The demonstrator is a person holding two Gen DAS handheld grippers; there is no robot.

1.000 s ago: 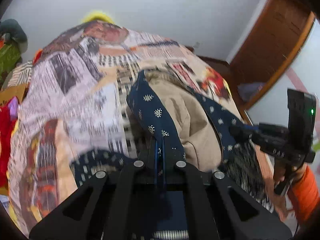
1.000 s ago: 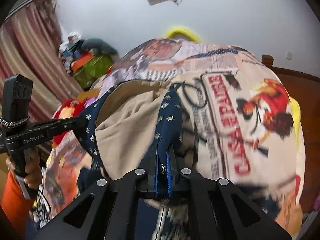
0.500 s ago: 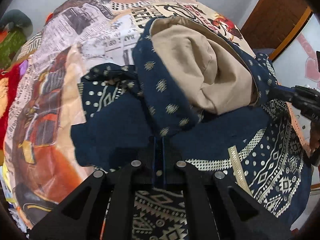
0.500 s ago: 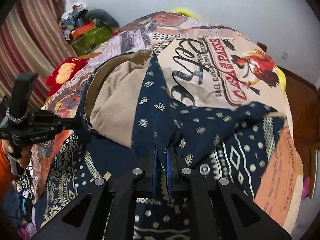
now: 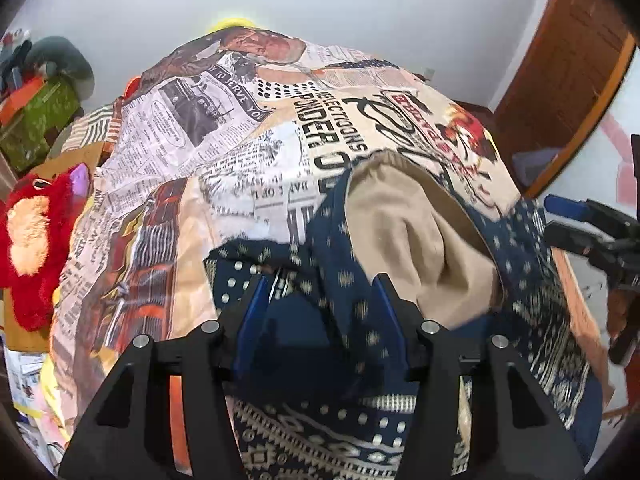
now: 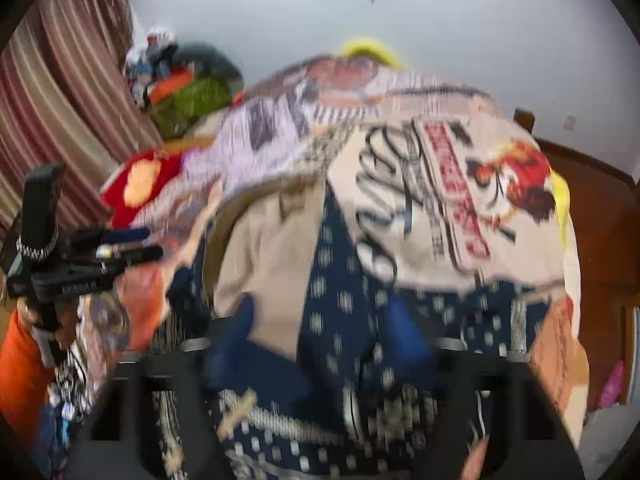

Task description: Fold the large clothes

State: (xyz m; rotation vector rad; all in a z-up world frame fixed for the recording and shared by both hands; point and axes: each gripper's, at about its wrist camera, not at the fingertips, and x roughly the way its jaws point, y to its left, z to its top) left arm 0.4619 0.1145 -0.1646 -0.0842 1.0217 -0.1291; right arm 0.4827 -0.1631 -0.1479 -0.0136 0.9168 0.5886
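Observation:
A large navy patterned garment [image 5: 332, 240] with a tan lining [image 5: 404, 232] lies folded over on the newspaper-print bedsheet [image 5: 192, 120]. My left gripper [image 5: 320, 300] hovers just over its near left part. Its jaws are opening, and the navy cloth lies loose beneath and between the blue pads [image 5: 252, 308], which do not press on it. My right gripper [image 6: 324, 320], blurred, is also opening over the garment [image 6: 332, 280] and grips nothing. Each gripper shows in the other's view: the right gripper [image 5: 556, 220] at the far right edge, the left gripper [image 6: 136, 244] at the left.
A red plush toy [image 5: 32, 232] and a green bag [image 5: 36, 116] lie left of the bed. A wooden panel [image 5: 560, 80] stands at the right and a striped curtain [image 6: 48, 100] hangs on the left. A person's orange sleeve [image 6: 16, 360] holds the left gripper.
Both grippers were shut on the garment's navy edge and laid it down over the patterned cloth. Now both have let go, stand open and have drawn back a little.

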